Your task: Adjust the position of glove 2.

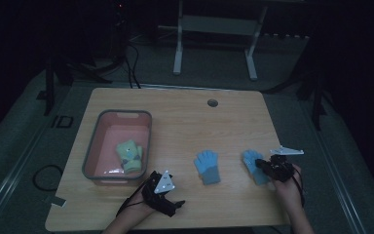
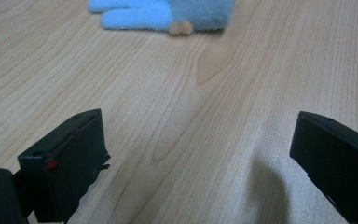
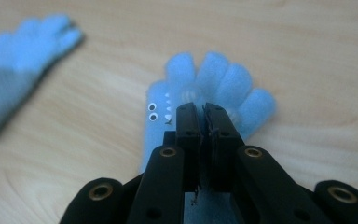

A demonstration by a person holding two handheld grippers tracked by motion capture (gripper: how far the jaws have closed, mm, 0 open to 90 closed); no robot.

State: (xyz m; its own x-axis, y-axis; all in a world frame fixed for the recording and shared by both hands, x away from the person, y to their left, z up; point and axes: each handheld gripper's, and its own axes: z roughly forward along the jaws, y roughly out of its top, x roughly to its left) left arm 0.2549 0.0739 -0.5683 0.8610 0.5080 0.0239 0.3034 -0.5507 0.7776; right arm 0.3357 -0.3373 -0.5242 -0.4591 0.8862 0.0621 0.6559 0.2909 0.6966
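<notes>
Two blue gloves lie on the wooden table (image 1: pixel 185 122). My right gripper (image 1: pixel 259 164) rests on the right-hand blue glove (image 1: pixel 250 160). In the right gripper view its jaws (image 3: pixel 201 109) are pressed together over that glove's (image 3: pixel 223 79) palm, pinching a small bump of fabric beside the googly eyes. The second blue glove (image 1: pixel 207 166) lies flat to the left of it (image 3: pixel 23 60). My left gripper (image 1: pixel 171 191) sits near the front edge, open, with bare wood between its jaws (image 2: pixel 196 140) and the second glove (image 2: pixel 168 11) farther ahead.
A grey-rimmed pink bin (image 1: pixel 93 146) stands at the table's left and holds a green glove (image 1: pixel 129 155). A round cable hole (image 1: pixel 212 103) is near the far edge. White frame legs (image 1: pixel 177 53) stand on the floor beyond the table.
</notes>
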